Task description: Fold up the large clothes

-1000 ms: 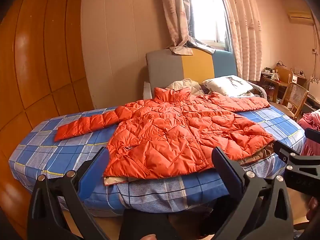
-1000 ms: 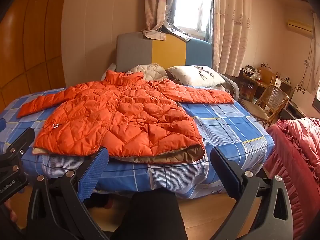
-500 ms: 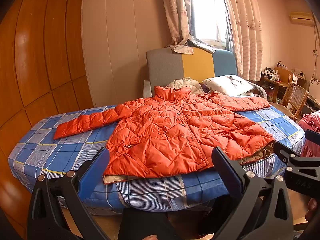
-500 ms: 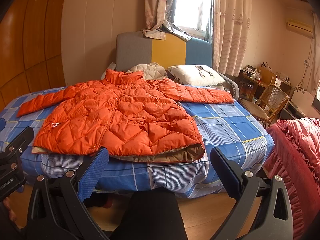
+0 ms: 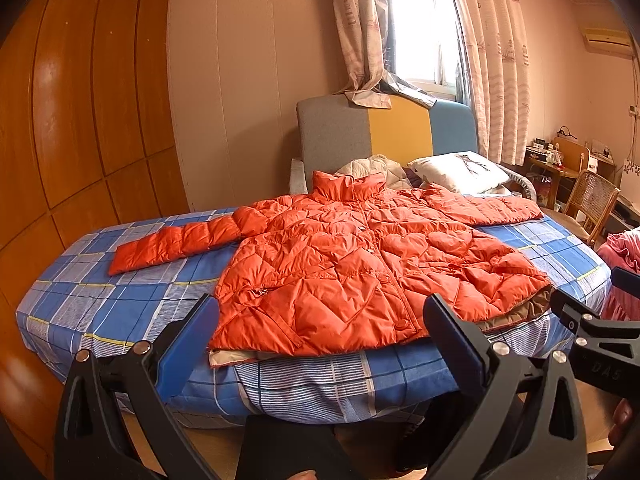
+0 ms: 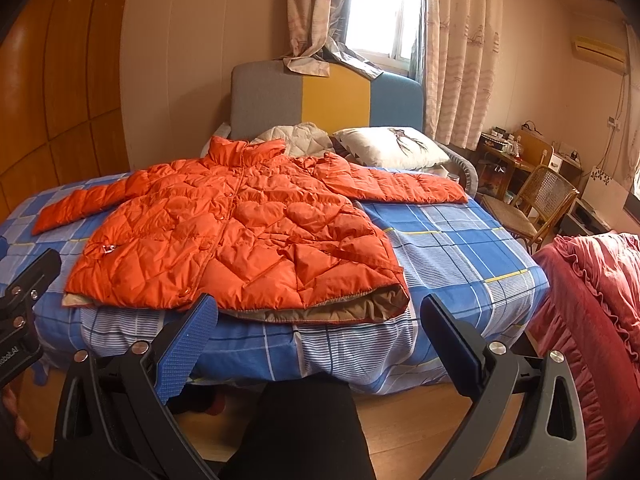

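The big orange jacket point(image 5: 360, 268) lies flat on the bed point(image 5: 120, 300), front side up, with both sleeves spread out wide. Its collar points toward the headboard point(image 5: 384, 136) and its bottom edge hangs close to the near edge of the bed.

In the last second not much has changed. Both tongs have only drifted a little closer to the jacket, so it looks a bit bigger now. The jacket itself has not moved at all. That likely means folding has not begun yet, and the person is just lining up for a first grab.

The left gripper point(image 5: 320, 322) is spread wide with nothing between its fingers. The right gripper point(image 6: 318, 320) is spread wide and holds nothing too. Both hang in front of the jacket's bottom edge, not touching it.

The left view shows the whole long sleeve point(image 5: 176, 240) on the wardrobe side of the jacket. The right view cuts that sleeve short, but it shows the brown lining point(image 6: 344, 308) at the hem and a pink blanket point(image 6: 592, 300) beside the bed.
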Motion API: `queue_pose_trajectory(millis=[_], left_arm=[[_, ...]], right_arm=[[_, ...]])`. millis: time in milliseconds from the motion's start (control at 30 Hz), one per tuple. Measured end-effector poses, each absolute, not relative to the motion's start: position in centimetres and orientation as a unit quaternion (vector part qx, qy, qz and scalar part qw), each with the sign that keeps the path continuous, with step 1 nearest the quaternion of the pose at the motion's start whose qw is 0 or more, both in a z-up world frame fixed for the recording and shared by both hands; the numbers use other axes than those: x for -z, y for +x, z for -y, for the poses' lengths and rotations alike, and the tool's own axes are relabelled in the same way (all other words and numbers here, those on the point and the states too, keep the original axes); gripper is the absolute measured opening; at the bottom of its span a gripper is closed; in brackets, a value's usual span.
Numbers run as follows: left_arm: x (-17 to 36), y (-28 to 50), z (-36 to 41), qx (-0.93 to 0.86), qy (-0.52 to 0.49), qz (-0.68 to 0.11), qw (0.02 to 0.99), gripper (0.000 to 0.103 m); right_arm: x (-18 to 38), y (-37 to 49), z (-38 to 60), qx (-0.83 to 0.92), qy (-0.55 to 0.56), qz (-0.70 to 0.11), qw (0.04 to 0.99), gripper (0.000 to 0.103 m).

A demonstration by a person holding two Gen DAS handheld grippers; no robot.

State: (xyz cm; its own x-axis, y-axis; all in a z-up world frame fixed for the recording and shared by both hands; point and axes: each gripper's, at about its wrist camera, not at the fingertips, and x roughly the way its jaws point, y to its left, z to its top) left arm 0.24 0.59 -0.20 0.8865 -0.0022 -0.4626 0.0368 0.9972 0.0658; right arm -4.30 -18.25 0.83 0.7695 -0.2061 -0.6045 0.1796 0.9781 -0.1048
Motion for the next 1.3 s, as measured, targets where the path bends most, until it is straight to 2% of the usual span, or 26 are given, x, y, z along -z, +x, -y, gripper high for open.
queue_pose_trajectory(millis=[1300], left_arm=[[0.30,0.87,-1.36,0.006,0.026,-0.249,0.968,0.101]], right_arm=[[-0.58,-3.87,18.61,0.099,-0.015,-0.333,0.938,0.100]])
